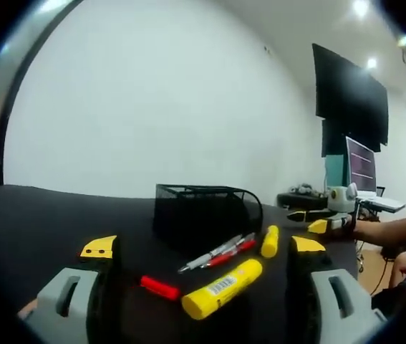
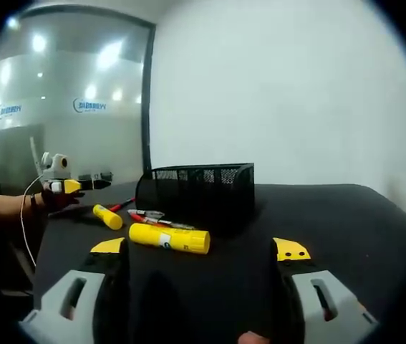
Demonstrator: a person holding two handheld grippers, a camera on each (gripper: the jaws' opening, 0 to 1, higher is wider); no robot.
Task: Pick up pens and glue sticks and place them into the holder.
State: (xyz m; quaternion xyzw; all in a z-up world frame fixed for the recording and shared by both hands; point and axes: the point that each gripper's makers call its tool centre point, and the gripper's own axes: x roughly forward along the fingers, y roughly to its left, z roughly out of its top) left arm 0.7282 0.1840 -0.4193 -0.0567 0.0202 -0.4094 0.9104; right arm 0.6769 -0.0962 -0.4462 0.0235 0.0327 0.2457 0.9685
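Nothing has been picked up yet: this looks like the opening step, with both tools held low over the dark tabletop [image 1: 38,222] and facing the things from opposite sides. The left hand-held gripper [image 1: 203,251] has its jaws spread wide with nothing between them; the right hand-held gripper [image 2: 201,252] is likewise spread and empty.

The black mesh holder [image 1: 203,211] stands upright on the tabletop, and all the stationery lies loose just in front of it, none inside as far as the mesh lets me see. In the left gripper view the large glue stick [image 1: 223,287] lies nearest, on its side, with a barcode label. Beyond it are the small glue stick [image 1: 270,241] and a bundle of pens [image 1: 220,253] lying close together, silver and red. A short red item [image 1: 160,287] lies beside the large glue stick; whether it is a pen, a cap or a marker I cannot tell.

Count: one holder, two yellow glue sticks, the red piece, and probably two or three pens, their overlap making the number uncertain.

The next move, I judge, calls for lowering one gripper across the large glue stick, jaws straddling its barrel crosswise, closing, then lifting it over the holder's rim
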